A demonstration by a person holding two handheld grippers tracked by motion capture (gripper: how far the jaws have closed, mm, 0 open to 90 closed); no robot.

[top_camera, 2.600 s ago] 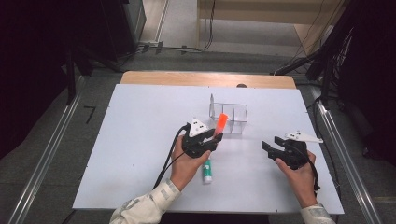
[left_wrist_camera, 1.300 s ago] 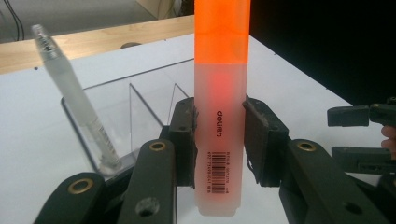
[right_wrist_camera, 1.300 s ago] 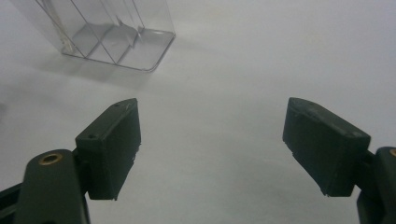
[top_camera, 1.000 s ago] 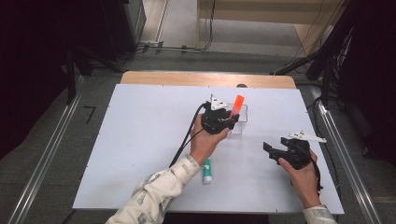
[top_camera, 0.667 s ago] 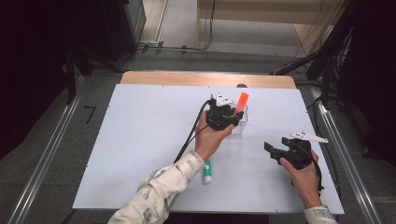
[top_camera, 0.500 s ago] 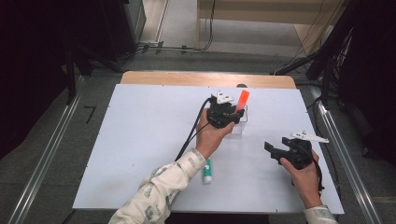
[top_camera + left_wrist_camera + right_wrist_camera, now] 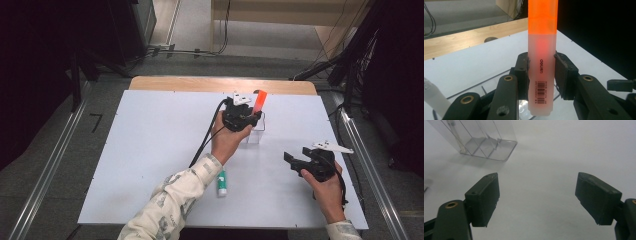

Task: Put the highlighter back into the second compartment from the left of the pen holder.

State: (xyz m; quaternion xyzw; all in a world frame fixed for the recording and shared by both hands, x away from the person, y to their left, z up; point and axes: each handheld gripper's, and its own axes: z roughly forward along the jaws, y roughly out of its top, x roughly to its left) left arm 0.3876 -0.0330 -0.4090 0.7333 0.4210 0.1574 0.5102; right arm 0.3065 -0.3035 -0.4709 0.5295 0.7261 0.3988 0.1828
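Observation:
An orange highlighter [image 7: 541,62] with a frosted barrel stands upright between the jaws of my left gripper [image 7: 541,75], which is shut on it. In the high view the left gripper [image 7: 248,119] holds the highlighter [image 7: 259,101] over the clear plastic organizer box [image 7: 256,135] at the table's middle back. Its lower end is at the box's top; I cannot tell whether it is inside. My right gripper [image 7: 295,161] rests low at the right, open, with nothing between its pads [image 7: 540,200]. The box [image 7: 486,142] lies ahead of it to the left.
A green-and-white marker [image 7: 221,181] lies on the white table [image 7: 150,150] near the left forearm. A whitish pen [image 7: 434,97] leans at the lower left of the left gripper view. The wooden table edge [image 7: 200,84] runs along the back.
The left gripper carried the highlighter away from the person and to the right, from the table's middle to above the clear box. Over the last second it hardly moved. The right gripper stayed put.

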